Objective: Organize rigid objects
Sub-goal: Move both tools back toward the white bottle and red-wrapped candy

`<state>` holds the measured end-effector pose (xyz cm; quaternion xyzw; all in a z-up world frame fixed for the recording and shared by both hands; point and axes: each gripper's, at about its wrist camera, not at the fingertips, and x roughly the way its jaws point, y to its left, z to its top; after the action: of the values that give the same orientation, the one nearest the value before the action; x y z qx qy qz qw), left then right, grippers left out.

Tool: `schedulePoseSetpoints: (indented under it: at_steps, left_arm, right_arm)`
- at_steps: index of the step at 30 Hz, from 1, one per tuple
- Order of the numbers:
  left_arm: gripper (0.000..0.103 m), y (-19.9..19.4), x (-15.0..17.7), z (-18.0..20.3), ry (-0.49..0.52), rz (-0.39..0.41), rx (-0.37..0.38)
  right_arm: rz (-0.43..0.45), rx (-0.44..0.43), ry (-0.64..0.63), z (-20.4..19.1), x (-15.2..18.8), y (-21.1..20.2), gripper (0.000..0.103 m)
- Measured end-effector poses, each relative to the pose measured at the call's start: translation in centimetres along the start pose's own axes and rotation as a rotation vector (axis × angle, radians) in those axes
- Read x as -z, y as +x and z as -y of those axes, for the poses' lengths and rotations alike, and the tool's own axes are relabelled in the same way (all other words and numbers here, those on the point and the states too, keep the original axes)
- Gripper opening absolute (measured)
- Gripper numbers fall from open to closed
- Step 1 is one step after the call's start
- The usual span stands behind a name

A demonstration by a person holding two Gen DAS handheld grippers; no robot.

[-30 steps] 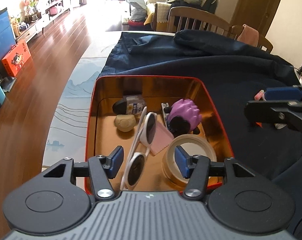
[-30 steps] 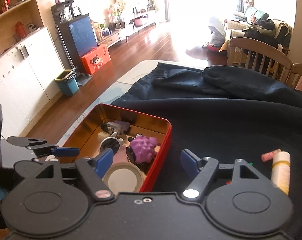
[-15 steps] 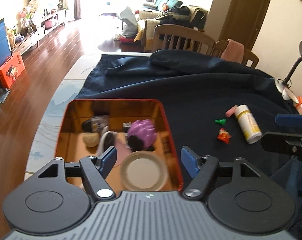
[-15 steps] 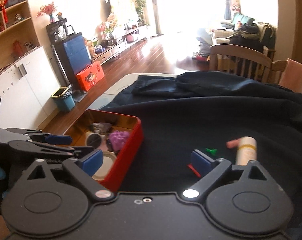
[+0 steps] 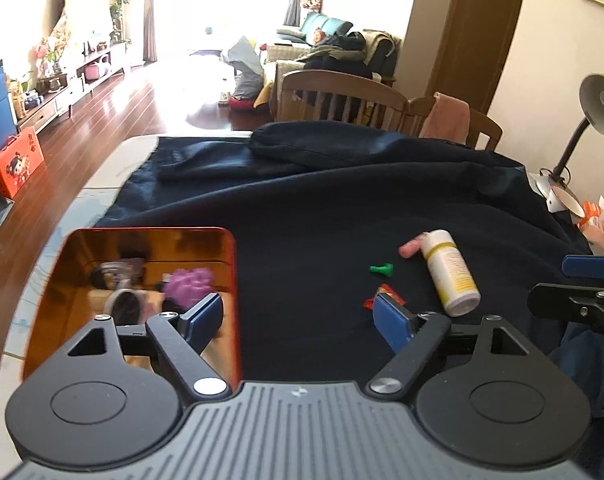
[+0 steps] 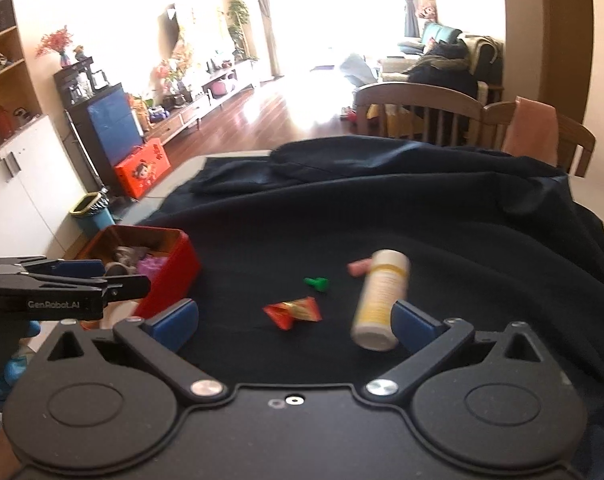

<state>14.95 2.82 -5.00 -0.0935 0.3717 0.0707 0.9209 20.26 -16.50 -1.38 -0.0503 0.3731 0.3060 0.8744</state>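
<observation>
A red tin box (image 5: 231,280) (image 6: 177,268) with a gold inside holds a purple toy (image 5: 191,286), sunglasses and other small items. On the dark cloth lie a white and yellow bottle (image 5: 450,272) (image 6: 380,300), a red wrapper (image 6: 293,311) (image 5: 386,294), a green piece (image 5: 382,269) (image 6: 317,283) and a pink piece (image 5: 410,249) (image 6: 358,267). My left gripper (image 5: 299,316) is open and empty, between the box and the loose items. My right gripper (image 6: 295,320) is open and empty, just short of the wrapper and bottle.
A dark blue cloth (image 5: 342,192) covers the table, bunched at the far side. Wooden chairs (image 5: 342,96) stand behind the table. A desk lamp (image 5: 598,108) is at the far right. The table's left edge (image 5: 101,176) drops to a wooden floor.
Both grippers have swung right, away from above the box toward the loose items on the cloth. The bottle, wrapper and small pieces have come into view. Both stay open.
</observation>
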Motion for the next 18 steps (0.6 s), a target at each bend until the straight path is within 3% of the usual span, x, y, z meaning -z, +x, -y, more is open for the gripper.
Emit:
schedulePoseSetpoints:
  at_steps: [11, 18]
  left_arm:
    - [0.082, 4.1, -0.4, 6.4, 0.067, -0.04, 0.024]
    - [0.082, 7.3, -0.9, 8.2, 0.075, -0.077, 0.027]
  right_arm:
    - [-0.033, 0.02, -0.004, 4.5, -0.1, 0.8, 0.102]
    - [-0.058, 0.026, -0.007, 6.4, -0.5, 2.9, 0.102]
